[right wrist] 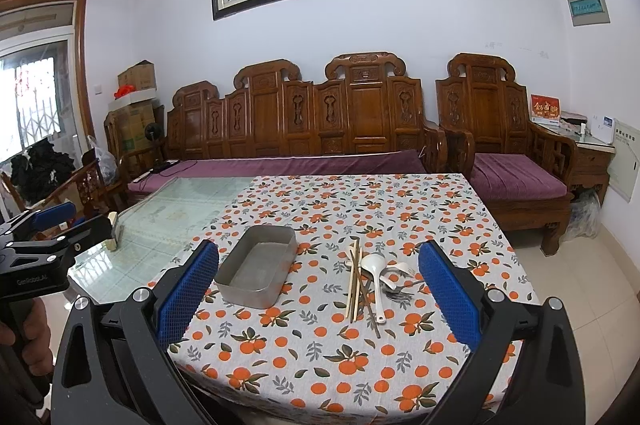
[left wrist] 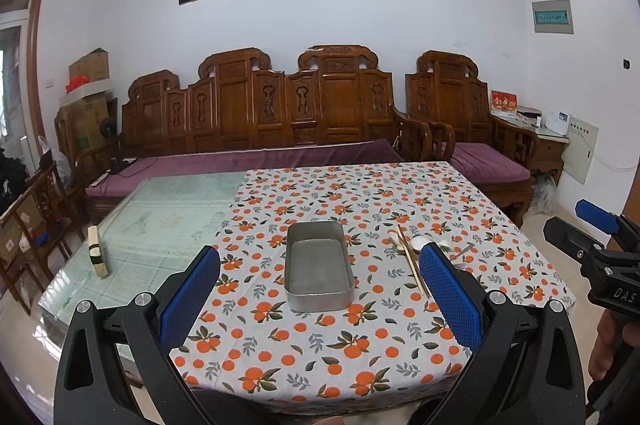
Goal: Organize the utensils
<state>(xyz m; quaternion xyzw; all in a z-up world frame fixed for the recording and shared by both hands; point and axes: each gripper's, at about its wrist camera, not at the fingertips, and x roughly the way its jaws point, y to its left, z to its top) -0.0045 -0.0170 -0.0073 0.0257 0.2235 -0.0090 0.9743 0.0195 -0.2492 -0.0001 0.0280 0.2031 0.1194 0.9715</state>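
Both grippers hang above the near edge of the bench [right wrist: 360,385], and both are spread wide with nothing between their blue pads.

The left gripper [left wrist: 320,289] points straight at a metal tray [left wrist: 318,265], which sits empty on the orange-patterned cloth [left wrist: 320,357] just ahead of it, framed between its fingers. Off by its right finger lies the heap of utensils, partly hidden behind that pad: chopsticks [left wrist: 412,263] and a white spoon [left wrist: 420,242] show, the rest is hard to make out from there.

The right gripper [right wrist: 318,285] is held further right. Ahead of it, between its fingers and a little toward the right one, the heap is plain: several chopsticks [right wrist: 354,281] lying roughly side by side and pointing away from it, a white spoon [right wrist: 374,271] lying across them, a second white spoon [right wrist: 396,271] beside it, and a metal fork [right wrist: 400,291] close to the right pad. The tray [right wrist: 256,271] sits near its left finger, apart from the heap.

Past the cloth on the left, the bare glass top [left wrist: 160,221] carries a small wooden block [left wrist: 97,251]. A hand [left wrist: 604,349] grips the right gripper's handle.
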